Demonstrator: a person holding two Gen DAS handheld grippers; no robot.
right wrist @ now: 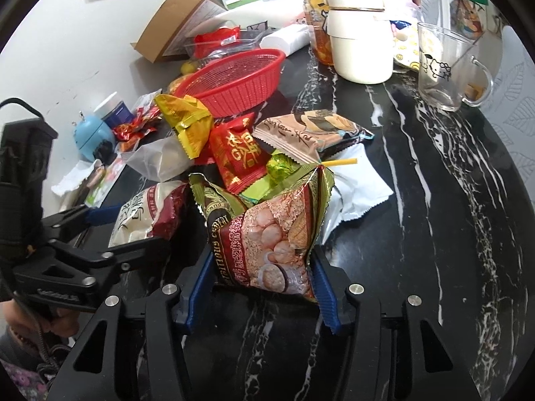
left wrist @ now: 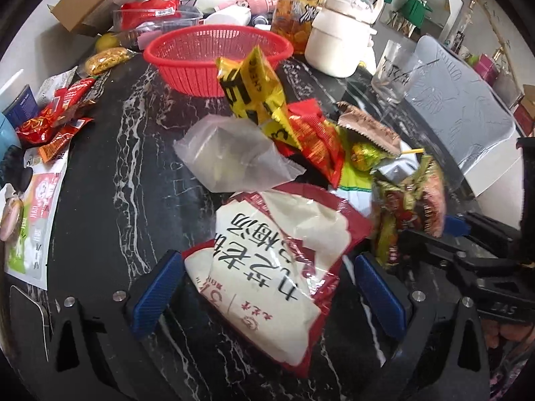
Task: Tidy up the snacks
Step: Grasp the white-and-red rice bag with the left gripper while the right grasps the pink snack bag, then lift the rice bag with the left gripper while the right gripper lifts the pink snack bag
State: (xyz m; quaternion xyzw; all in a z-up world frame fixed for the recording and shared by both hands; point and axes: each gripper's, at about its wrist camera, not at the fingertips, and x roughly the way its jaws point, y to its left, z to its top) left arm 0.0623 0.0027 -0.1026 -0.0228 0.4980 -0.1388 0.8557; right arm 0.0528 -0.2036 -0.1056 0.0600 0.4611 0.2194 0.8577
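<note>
Right claw point(right wrist: 262, 285) pinches the lower half of a cereal snack bag point(right wrist: 267, 234), both blue pads pressed into its sides at six o'clock on the marble worktop point(right wrist: 434, 234). Left claw point(left wrist: 267, 290) gapes around a white-and-red sachet pack point(left wrist: 267, 267) without touching it. Beyond, at twelve o'clock, waits the red basket point(left wrist: 217, 50), apparently the destination, and snacks are heaped between. A clean lift likely means raising the bag straight up, clear of the red packet point(right wrist: 239, 153) leaning at its top edge, before swinging toward the basket.
</note>
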